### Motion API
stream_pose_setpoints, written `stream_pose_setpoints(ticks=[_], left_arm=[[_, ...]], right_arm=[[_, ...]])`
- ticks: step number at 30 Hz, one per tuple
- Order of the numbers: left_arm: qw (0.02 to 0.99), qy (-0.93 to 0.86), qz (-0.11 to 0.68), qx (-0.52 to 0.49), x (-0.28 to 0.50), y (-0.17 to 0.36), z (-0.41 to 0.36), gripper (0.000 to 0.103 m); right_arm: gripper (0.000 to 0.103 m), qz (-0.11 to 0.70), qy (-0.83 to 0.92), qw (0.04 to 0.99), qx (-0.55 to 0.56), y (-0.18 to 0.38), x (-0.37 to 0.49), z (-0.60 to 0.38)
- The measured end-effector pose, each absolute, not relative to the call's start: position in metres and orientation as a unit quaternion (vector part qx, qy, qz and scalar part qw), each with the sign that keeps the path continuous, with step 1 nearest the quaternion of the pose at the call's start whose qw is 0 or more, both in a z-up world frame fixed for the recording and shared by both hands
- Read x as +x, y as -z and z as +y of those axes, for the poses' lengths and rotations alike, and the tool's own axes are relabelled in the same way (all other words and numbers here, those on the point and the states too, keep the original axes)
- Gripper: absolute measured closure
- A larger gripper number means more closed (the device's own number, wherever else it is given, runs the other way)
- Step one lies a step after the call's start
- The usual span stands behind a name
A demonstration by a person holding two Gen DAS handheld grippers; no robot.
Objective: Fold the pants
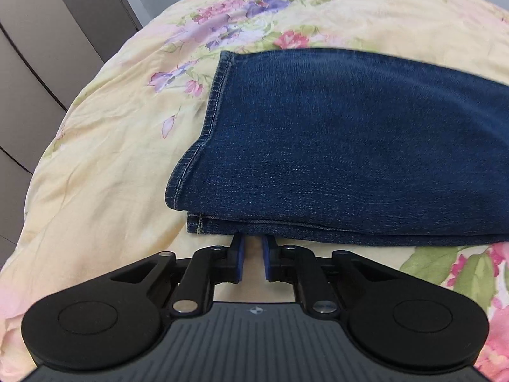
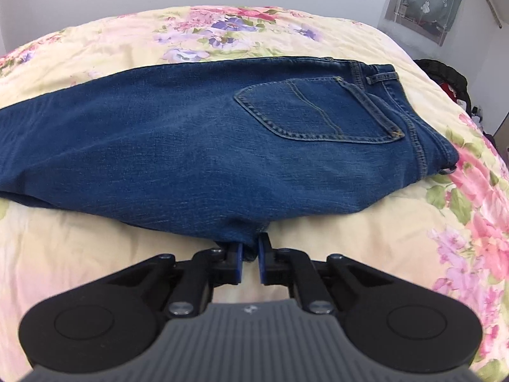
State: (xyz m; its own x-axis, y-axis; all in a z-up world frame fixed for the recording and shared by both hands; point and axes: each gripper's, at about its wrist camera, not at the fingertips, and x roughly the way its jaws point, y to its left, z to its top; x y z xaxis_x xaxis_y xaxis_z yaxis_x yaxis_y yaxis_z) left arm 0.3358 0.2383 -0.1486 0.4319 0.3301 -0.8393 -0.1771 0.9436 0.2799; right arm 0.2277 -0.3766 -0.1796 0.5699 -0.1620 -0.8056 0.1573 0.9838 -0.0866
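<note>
Floral bedding [image 1: 105, 172] in pale yellow with pink and purple blooms covers the bed, and on it lie the blue jeans [image 2: 197, 146], folded lengthwise so one leg rests on the other, stretched across the spread from side to side. In the left wrist view the leg hems [image 1: 203, 127] lie stacked at the left end of the denim, their stitched edges showing one above the other. In the right wrist view the waistband [image 2: 378, 78] and a back pocket [image 2: 318, 111] sit at the right end. The left gripper [image 1: 253, 242] meets the near edge of the jeans close to the hems; its blue pads stand narrowly apart with their tips tucked under the denim edge, so it appears pinched on the cloth, though the contact itself is hidden. The right gripper [image 2: 251, 248] is clenched on the near edge of the jeans at the seat, a fold of denim showing between its blue pads. Grey cabinet doors [image 1: 38, 63] rise beyond the bed in the left view; a curtained window [image 2: 429, 3] is set in the white wall at the upper right of the right view.
</note>
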Motion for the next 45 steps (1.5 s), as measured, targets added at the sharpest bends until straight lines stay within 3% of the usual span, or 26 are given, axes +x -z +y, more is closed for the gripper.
stream_pose_setpoints(ticks=[7, 10, 16, 19, 22, 27, 29, 31, 36, 37, 39, 40, 45], left_arm=[[0.84, -0.155, 0.511, 0.095, 0.336, 0.143, 0.235, 0.089], [0.847, -0.159, 0.497, 0.098, 0.33, 0.13, 0.23, 0.086], [0.861, -0.177, 0.471, 0.08, 0.334, 0.108, 0.211, 0.087], [0.872, -0.198, 0.439, 0.082, 0.337, 0.098, 0.195, 0.086], [0.876, -0.223, 0.417, 0.092, 0.345, 0.09, 0.185, 0.076], [0.87, -0.223, 0.434, 0.067, 0.369, 0.098, 0.181, 0.075], [0.867, -0.222, 0.443, 0.053, 0.378, 0.108, 0.179, 0.075], [0.86, -0.221, 0.458, 0.042, 0.384, 0.122, 0.178, 0.075], [0.845, -0.234, 0.473, 0.084, 0.393, 0.149, 0.167, 0.074], [0.844, -0.235, 0.474, 0.088, 0.393, 0.15, 0.166, 0.074], [0.842, -0.237, 0.476, 0.091, 0.395, 0.152, 0.165, 0.074], [0.842, -0.237, 0.476, 0.093, 0.396, 0.152, 0.165, 0.074], [0.842, -0.239, 0.472, 0.105, 0.397, 0.156, 0.161, 0.076]], right_arm=[[0.102, 0.49, 0.064, 0.869, -0.012, 0.18, 0.23, -0.391], [0.079, 0.491, 0.062, 0.869, -0.01, 0.164, 0.221, -0.407], [0.079, 0.442, 0.094, 0.892, -0.005, 0.128, 0.224, -0.475], [0.079, 0.414, 0.107, 0.904, 0.01, 0.117, 0.252, -0.519], [0.076, 0.393, 0.119, 0.912, 0.024, 0.111, 0.29, -0.558], [0.071, 0.365, 0.123, 0.92, 0.069, 0.119, 0.354, -0.615], [0.057, 0.362, 0.116, 0.921, 0.085, 0.127, 0.379, -0.63], [0.055, 0.365, 0.108, 0.92, 0.097, 0.138, 0.402, -0.645], [0.063, 0.372, 0.069, 0.914, 0.143, 0.17, 0.427, -0.676], [0.072, 0.369, 0.056, 0.914, 0.157, 0.176, 0.429, -0.681], [0.079, 0.371, 0.043, 0.914, 0.156, 0.183, 0.431, -0.682], [0.099, 0.381, 0.054, 0.913, 0.137, 0.186, 0.434, -0.681], [0.101, 0.377, 0.095, 0.918, 0.081, 0.183, 0.447, -0.664]])
